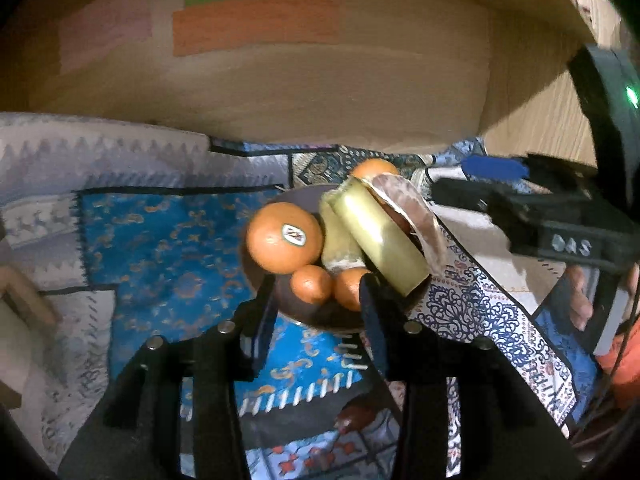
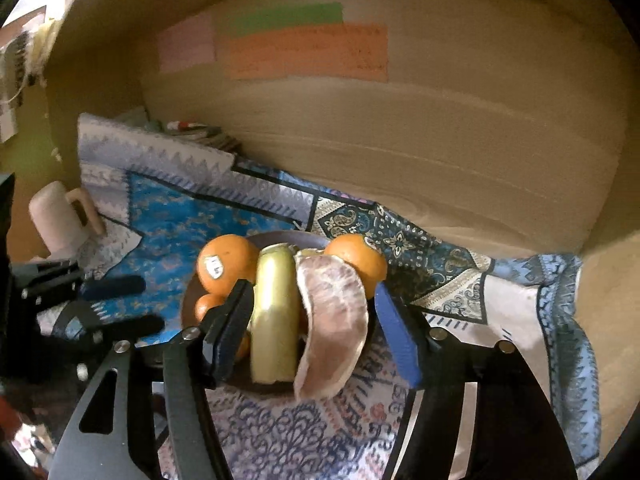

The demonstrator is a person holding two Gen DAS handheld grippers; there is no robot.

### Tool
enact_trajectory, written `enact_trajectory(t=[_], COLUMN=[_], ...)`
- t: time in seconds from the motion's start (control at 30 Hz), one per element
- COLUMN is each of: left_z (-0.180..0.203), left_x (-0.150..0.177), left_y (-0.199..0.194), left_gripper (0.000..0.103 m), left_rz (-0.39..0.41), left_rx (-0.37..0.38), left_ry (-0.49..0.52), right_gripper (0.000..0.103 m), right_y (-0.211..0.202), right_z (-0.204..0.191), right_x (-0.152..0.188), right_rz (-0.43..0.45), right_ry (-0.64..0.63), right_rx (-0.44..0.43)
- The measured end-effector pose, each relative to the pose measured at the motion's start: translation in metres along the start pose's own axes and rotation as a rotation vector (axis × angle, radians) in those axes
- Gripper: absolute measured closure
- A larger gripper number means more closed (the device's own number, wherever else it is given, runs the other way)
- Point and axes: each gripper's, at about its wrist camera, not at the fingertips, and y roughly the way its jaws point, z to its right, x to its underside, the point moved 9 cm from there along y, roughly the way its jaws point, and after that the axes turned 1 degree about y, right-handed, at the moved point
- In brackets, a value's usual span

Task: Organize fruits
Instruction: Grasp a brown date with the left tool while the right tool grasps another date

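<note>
A dark bowl (image 1: 304, 312) (image 2: 188, 312) on a patterned cloth holds a big orange with a sticker (image 1: 284, 236) (image 2: 224, 264), two small oranges (image 1: 311, 284), another orange at the back (image 1: 372, 168) (image 2: 358, 258), a yellow-green pomelo wedge (image 1: 384, 232) (image 2: 276, 312) and a peeled pink segment (image 1: 416, 212) (image 2: 336, 320). My left gripper (image 1: 318, 304) is open, its tips over the bowl's near rim by the small oranges. My right gripper (image 2: 316, 320) is open and straddles the wedge and the pink segment; it also shows in the left wrist view (image 1: 500, 184).
A wooden back wall carries green, orange and pink paper notes (image 2: 308, 48). A pale mug (image 2: 64, 220) stands at the left on the cloth. Wooden side walls close in at the right (image 2: 608, 320). The patterned cloth (image 1: 160, 248) covers the surface.
</note>
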Motion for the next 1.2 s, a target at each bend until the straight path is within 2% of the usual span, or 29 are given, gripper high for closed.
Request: enact_trajectory(t=[0.23, 0.53, 0.77, 0.8, 0.9, 1.03, 1.2], left_z=[-0.012, -0.013, -0.005, -0.003, 0.003, 0.011, 0.020], left_x=[0.018, 0.066, 0.093, 0.095, 0.099, 0.100, 0.100], left_y=[-0.023, -0.019, -0.008, -0.006, -0.003, 0.002, 0.009], left_gripper=[0.048, 0.044, 0.044, 0.044, 0.044, 0.044, 0.056], left_rz=[0.013, -0.077, -0.142, -0.152, -0.164, -0.167, -0.175], left_rx=[-0.002, 0.032, 0.081, 0.085, 0.106, 0.120, 0.123], left_ry=[-0.023, -0.049, -0.070, -0.070, -0.078, -0.071, -0.039], right_gripper=[0.042, 0.041, 0.042, 0.045, 0.063, 0.075, 0.079], right_y=[-0.016, 0.000, 0.015, 0.017, 0.022, 0.023, 0.023], right_z=[-0.023, -0.055, -0.073, -0.075, -0.079, -0.077, -0.076], right_x=[0.033, 0.087, 0.108, 0.110, 0.114, 0.113, 0.113], right_rz=[-0.029, -0.143, -0.216, -0.221, -0.246, -0.236, -0.230], right_ry=[0.038, 0.054, 0.010, 0.006, -0.007, 0.005, 0.018], right_rx=[-0.027, -0.074, -0.095, -0.098, -0.113, -0.115, -0.130])
